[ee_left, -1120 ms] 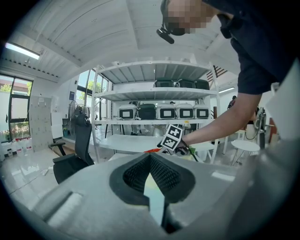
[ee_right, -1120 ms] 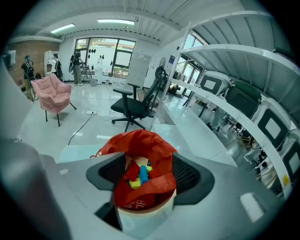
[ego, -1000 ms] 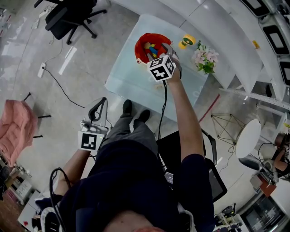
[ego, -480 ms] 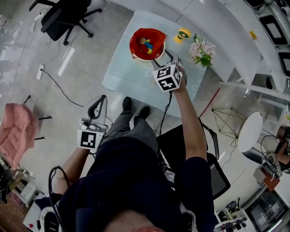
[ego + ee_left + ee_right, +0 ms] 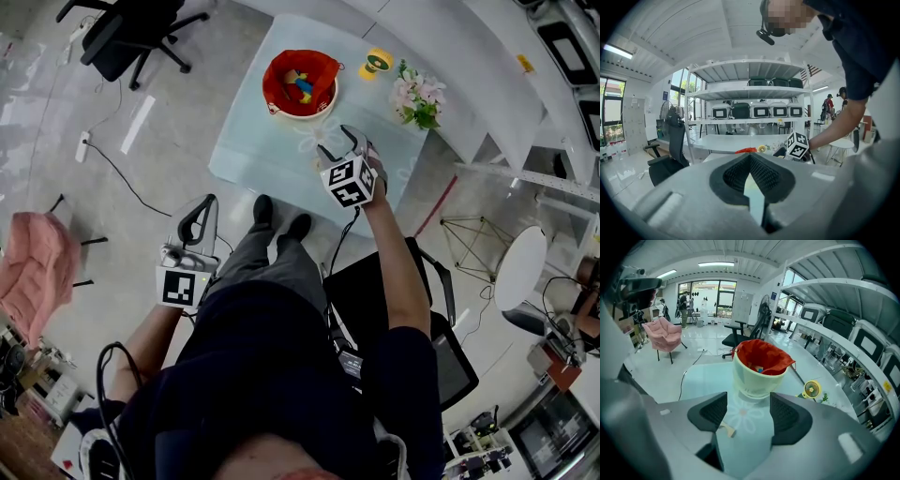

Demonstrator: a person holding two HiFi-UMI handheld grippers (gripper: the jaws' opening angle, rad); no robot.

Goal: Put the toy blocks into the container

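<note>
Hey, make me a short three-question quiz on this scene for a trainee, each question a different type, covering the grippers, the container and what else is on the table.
1. True or false: the right gripper is clamped on a toy block.
2. Multiple choice: the liner inside the container is A) blue, B) red, C) green.
3. Fill in the blank: on the table, next to the flowers, stands a small yellow ____.

Key
1. False: its jaws stand apart with nothing gripped between them.
2. B
3. fan
</note>
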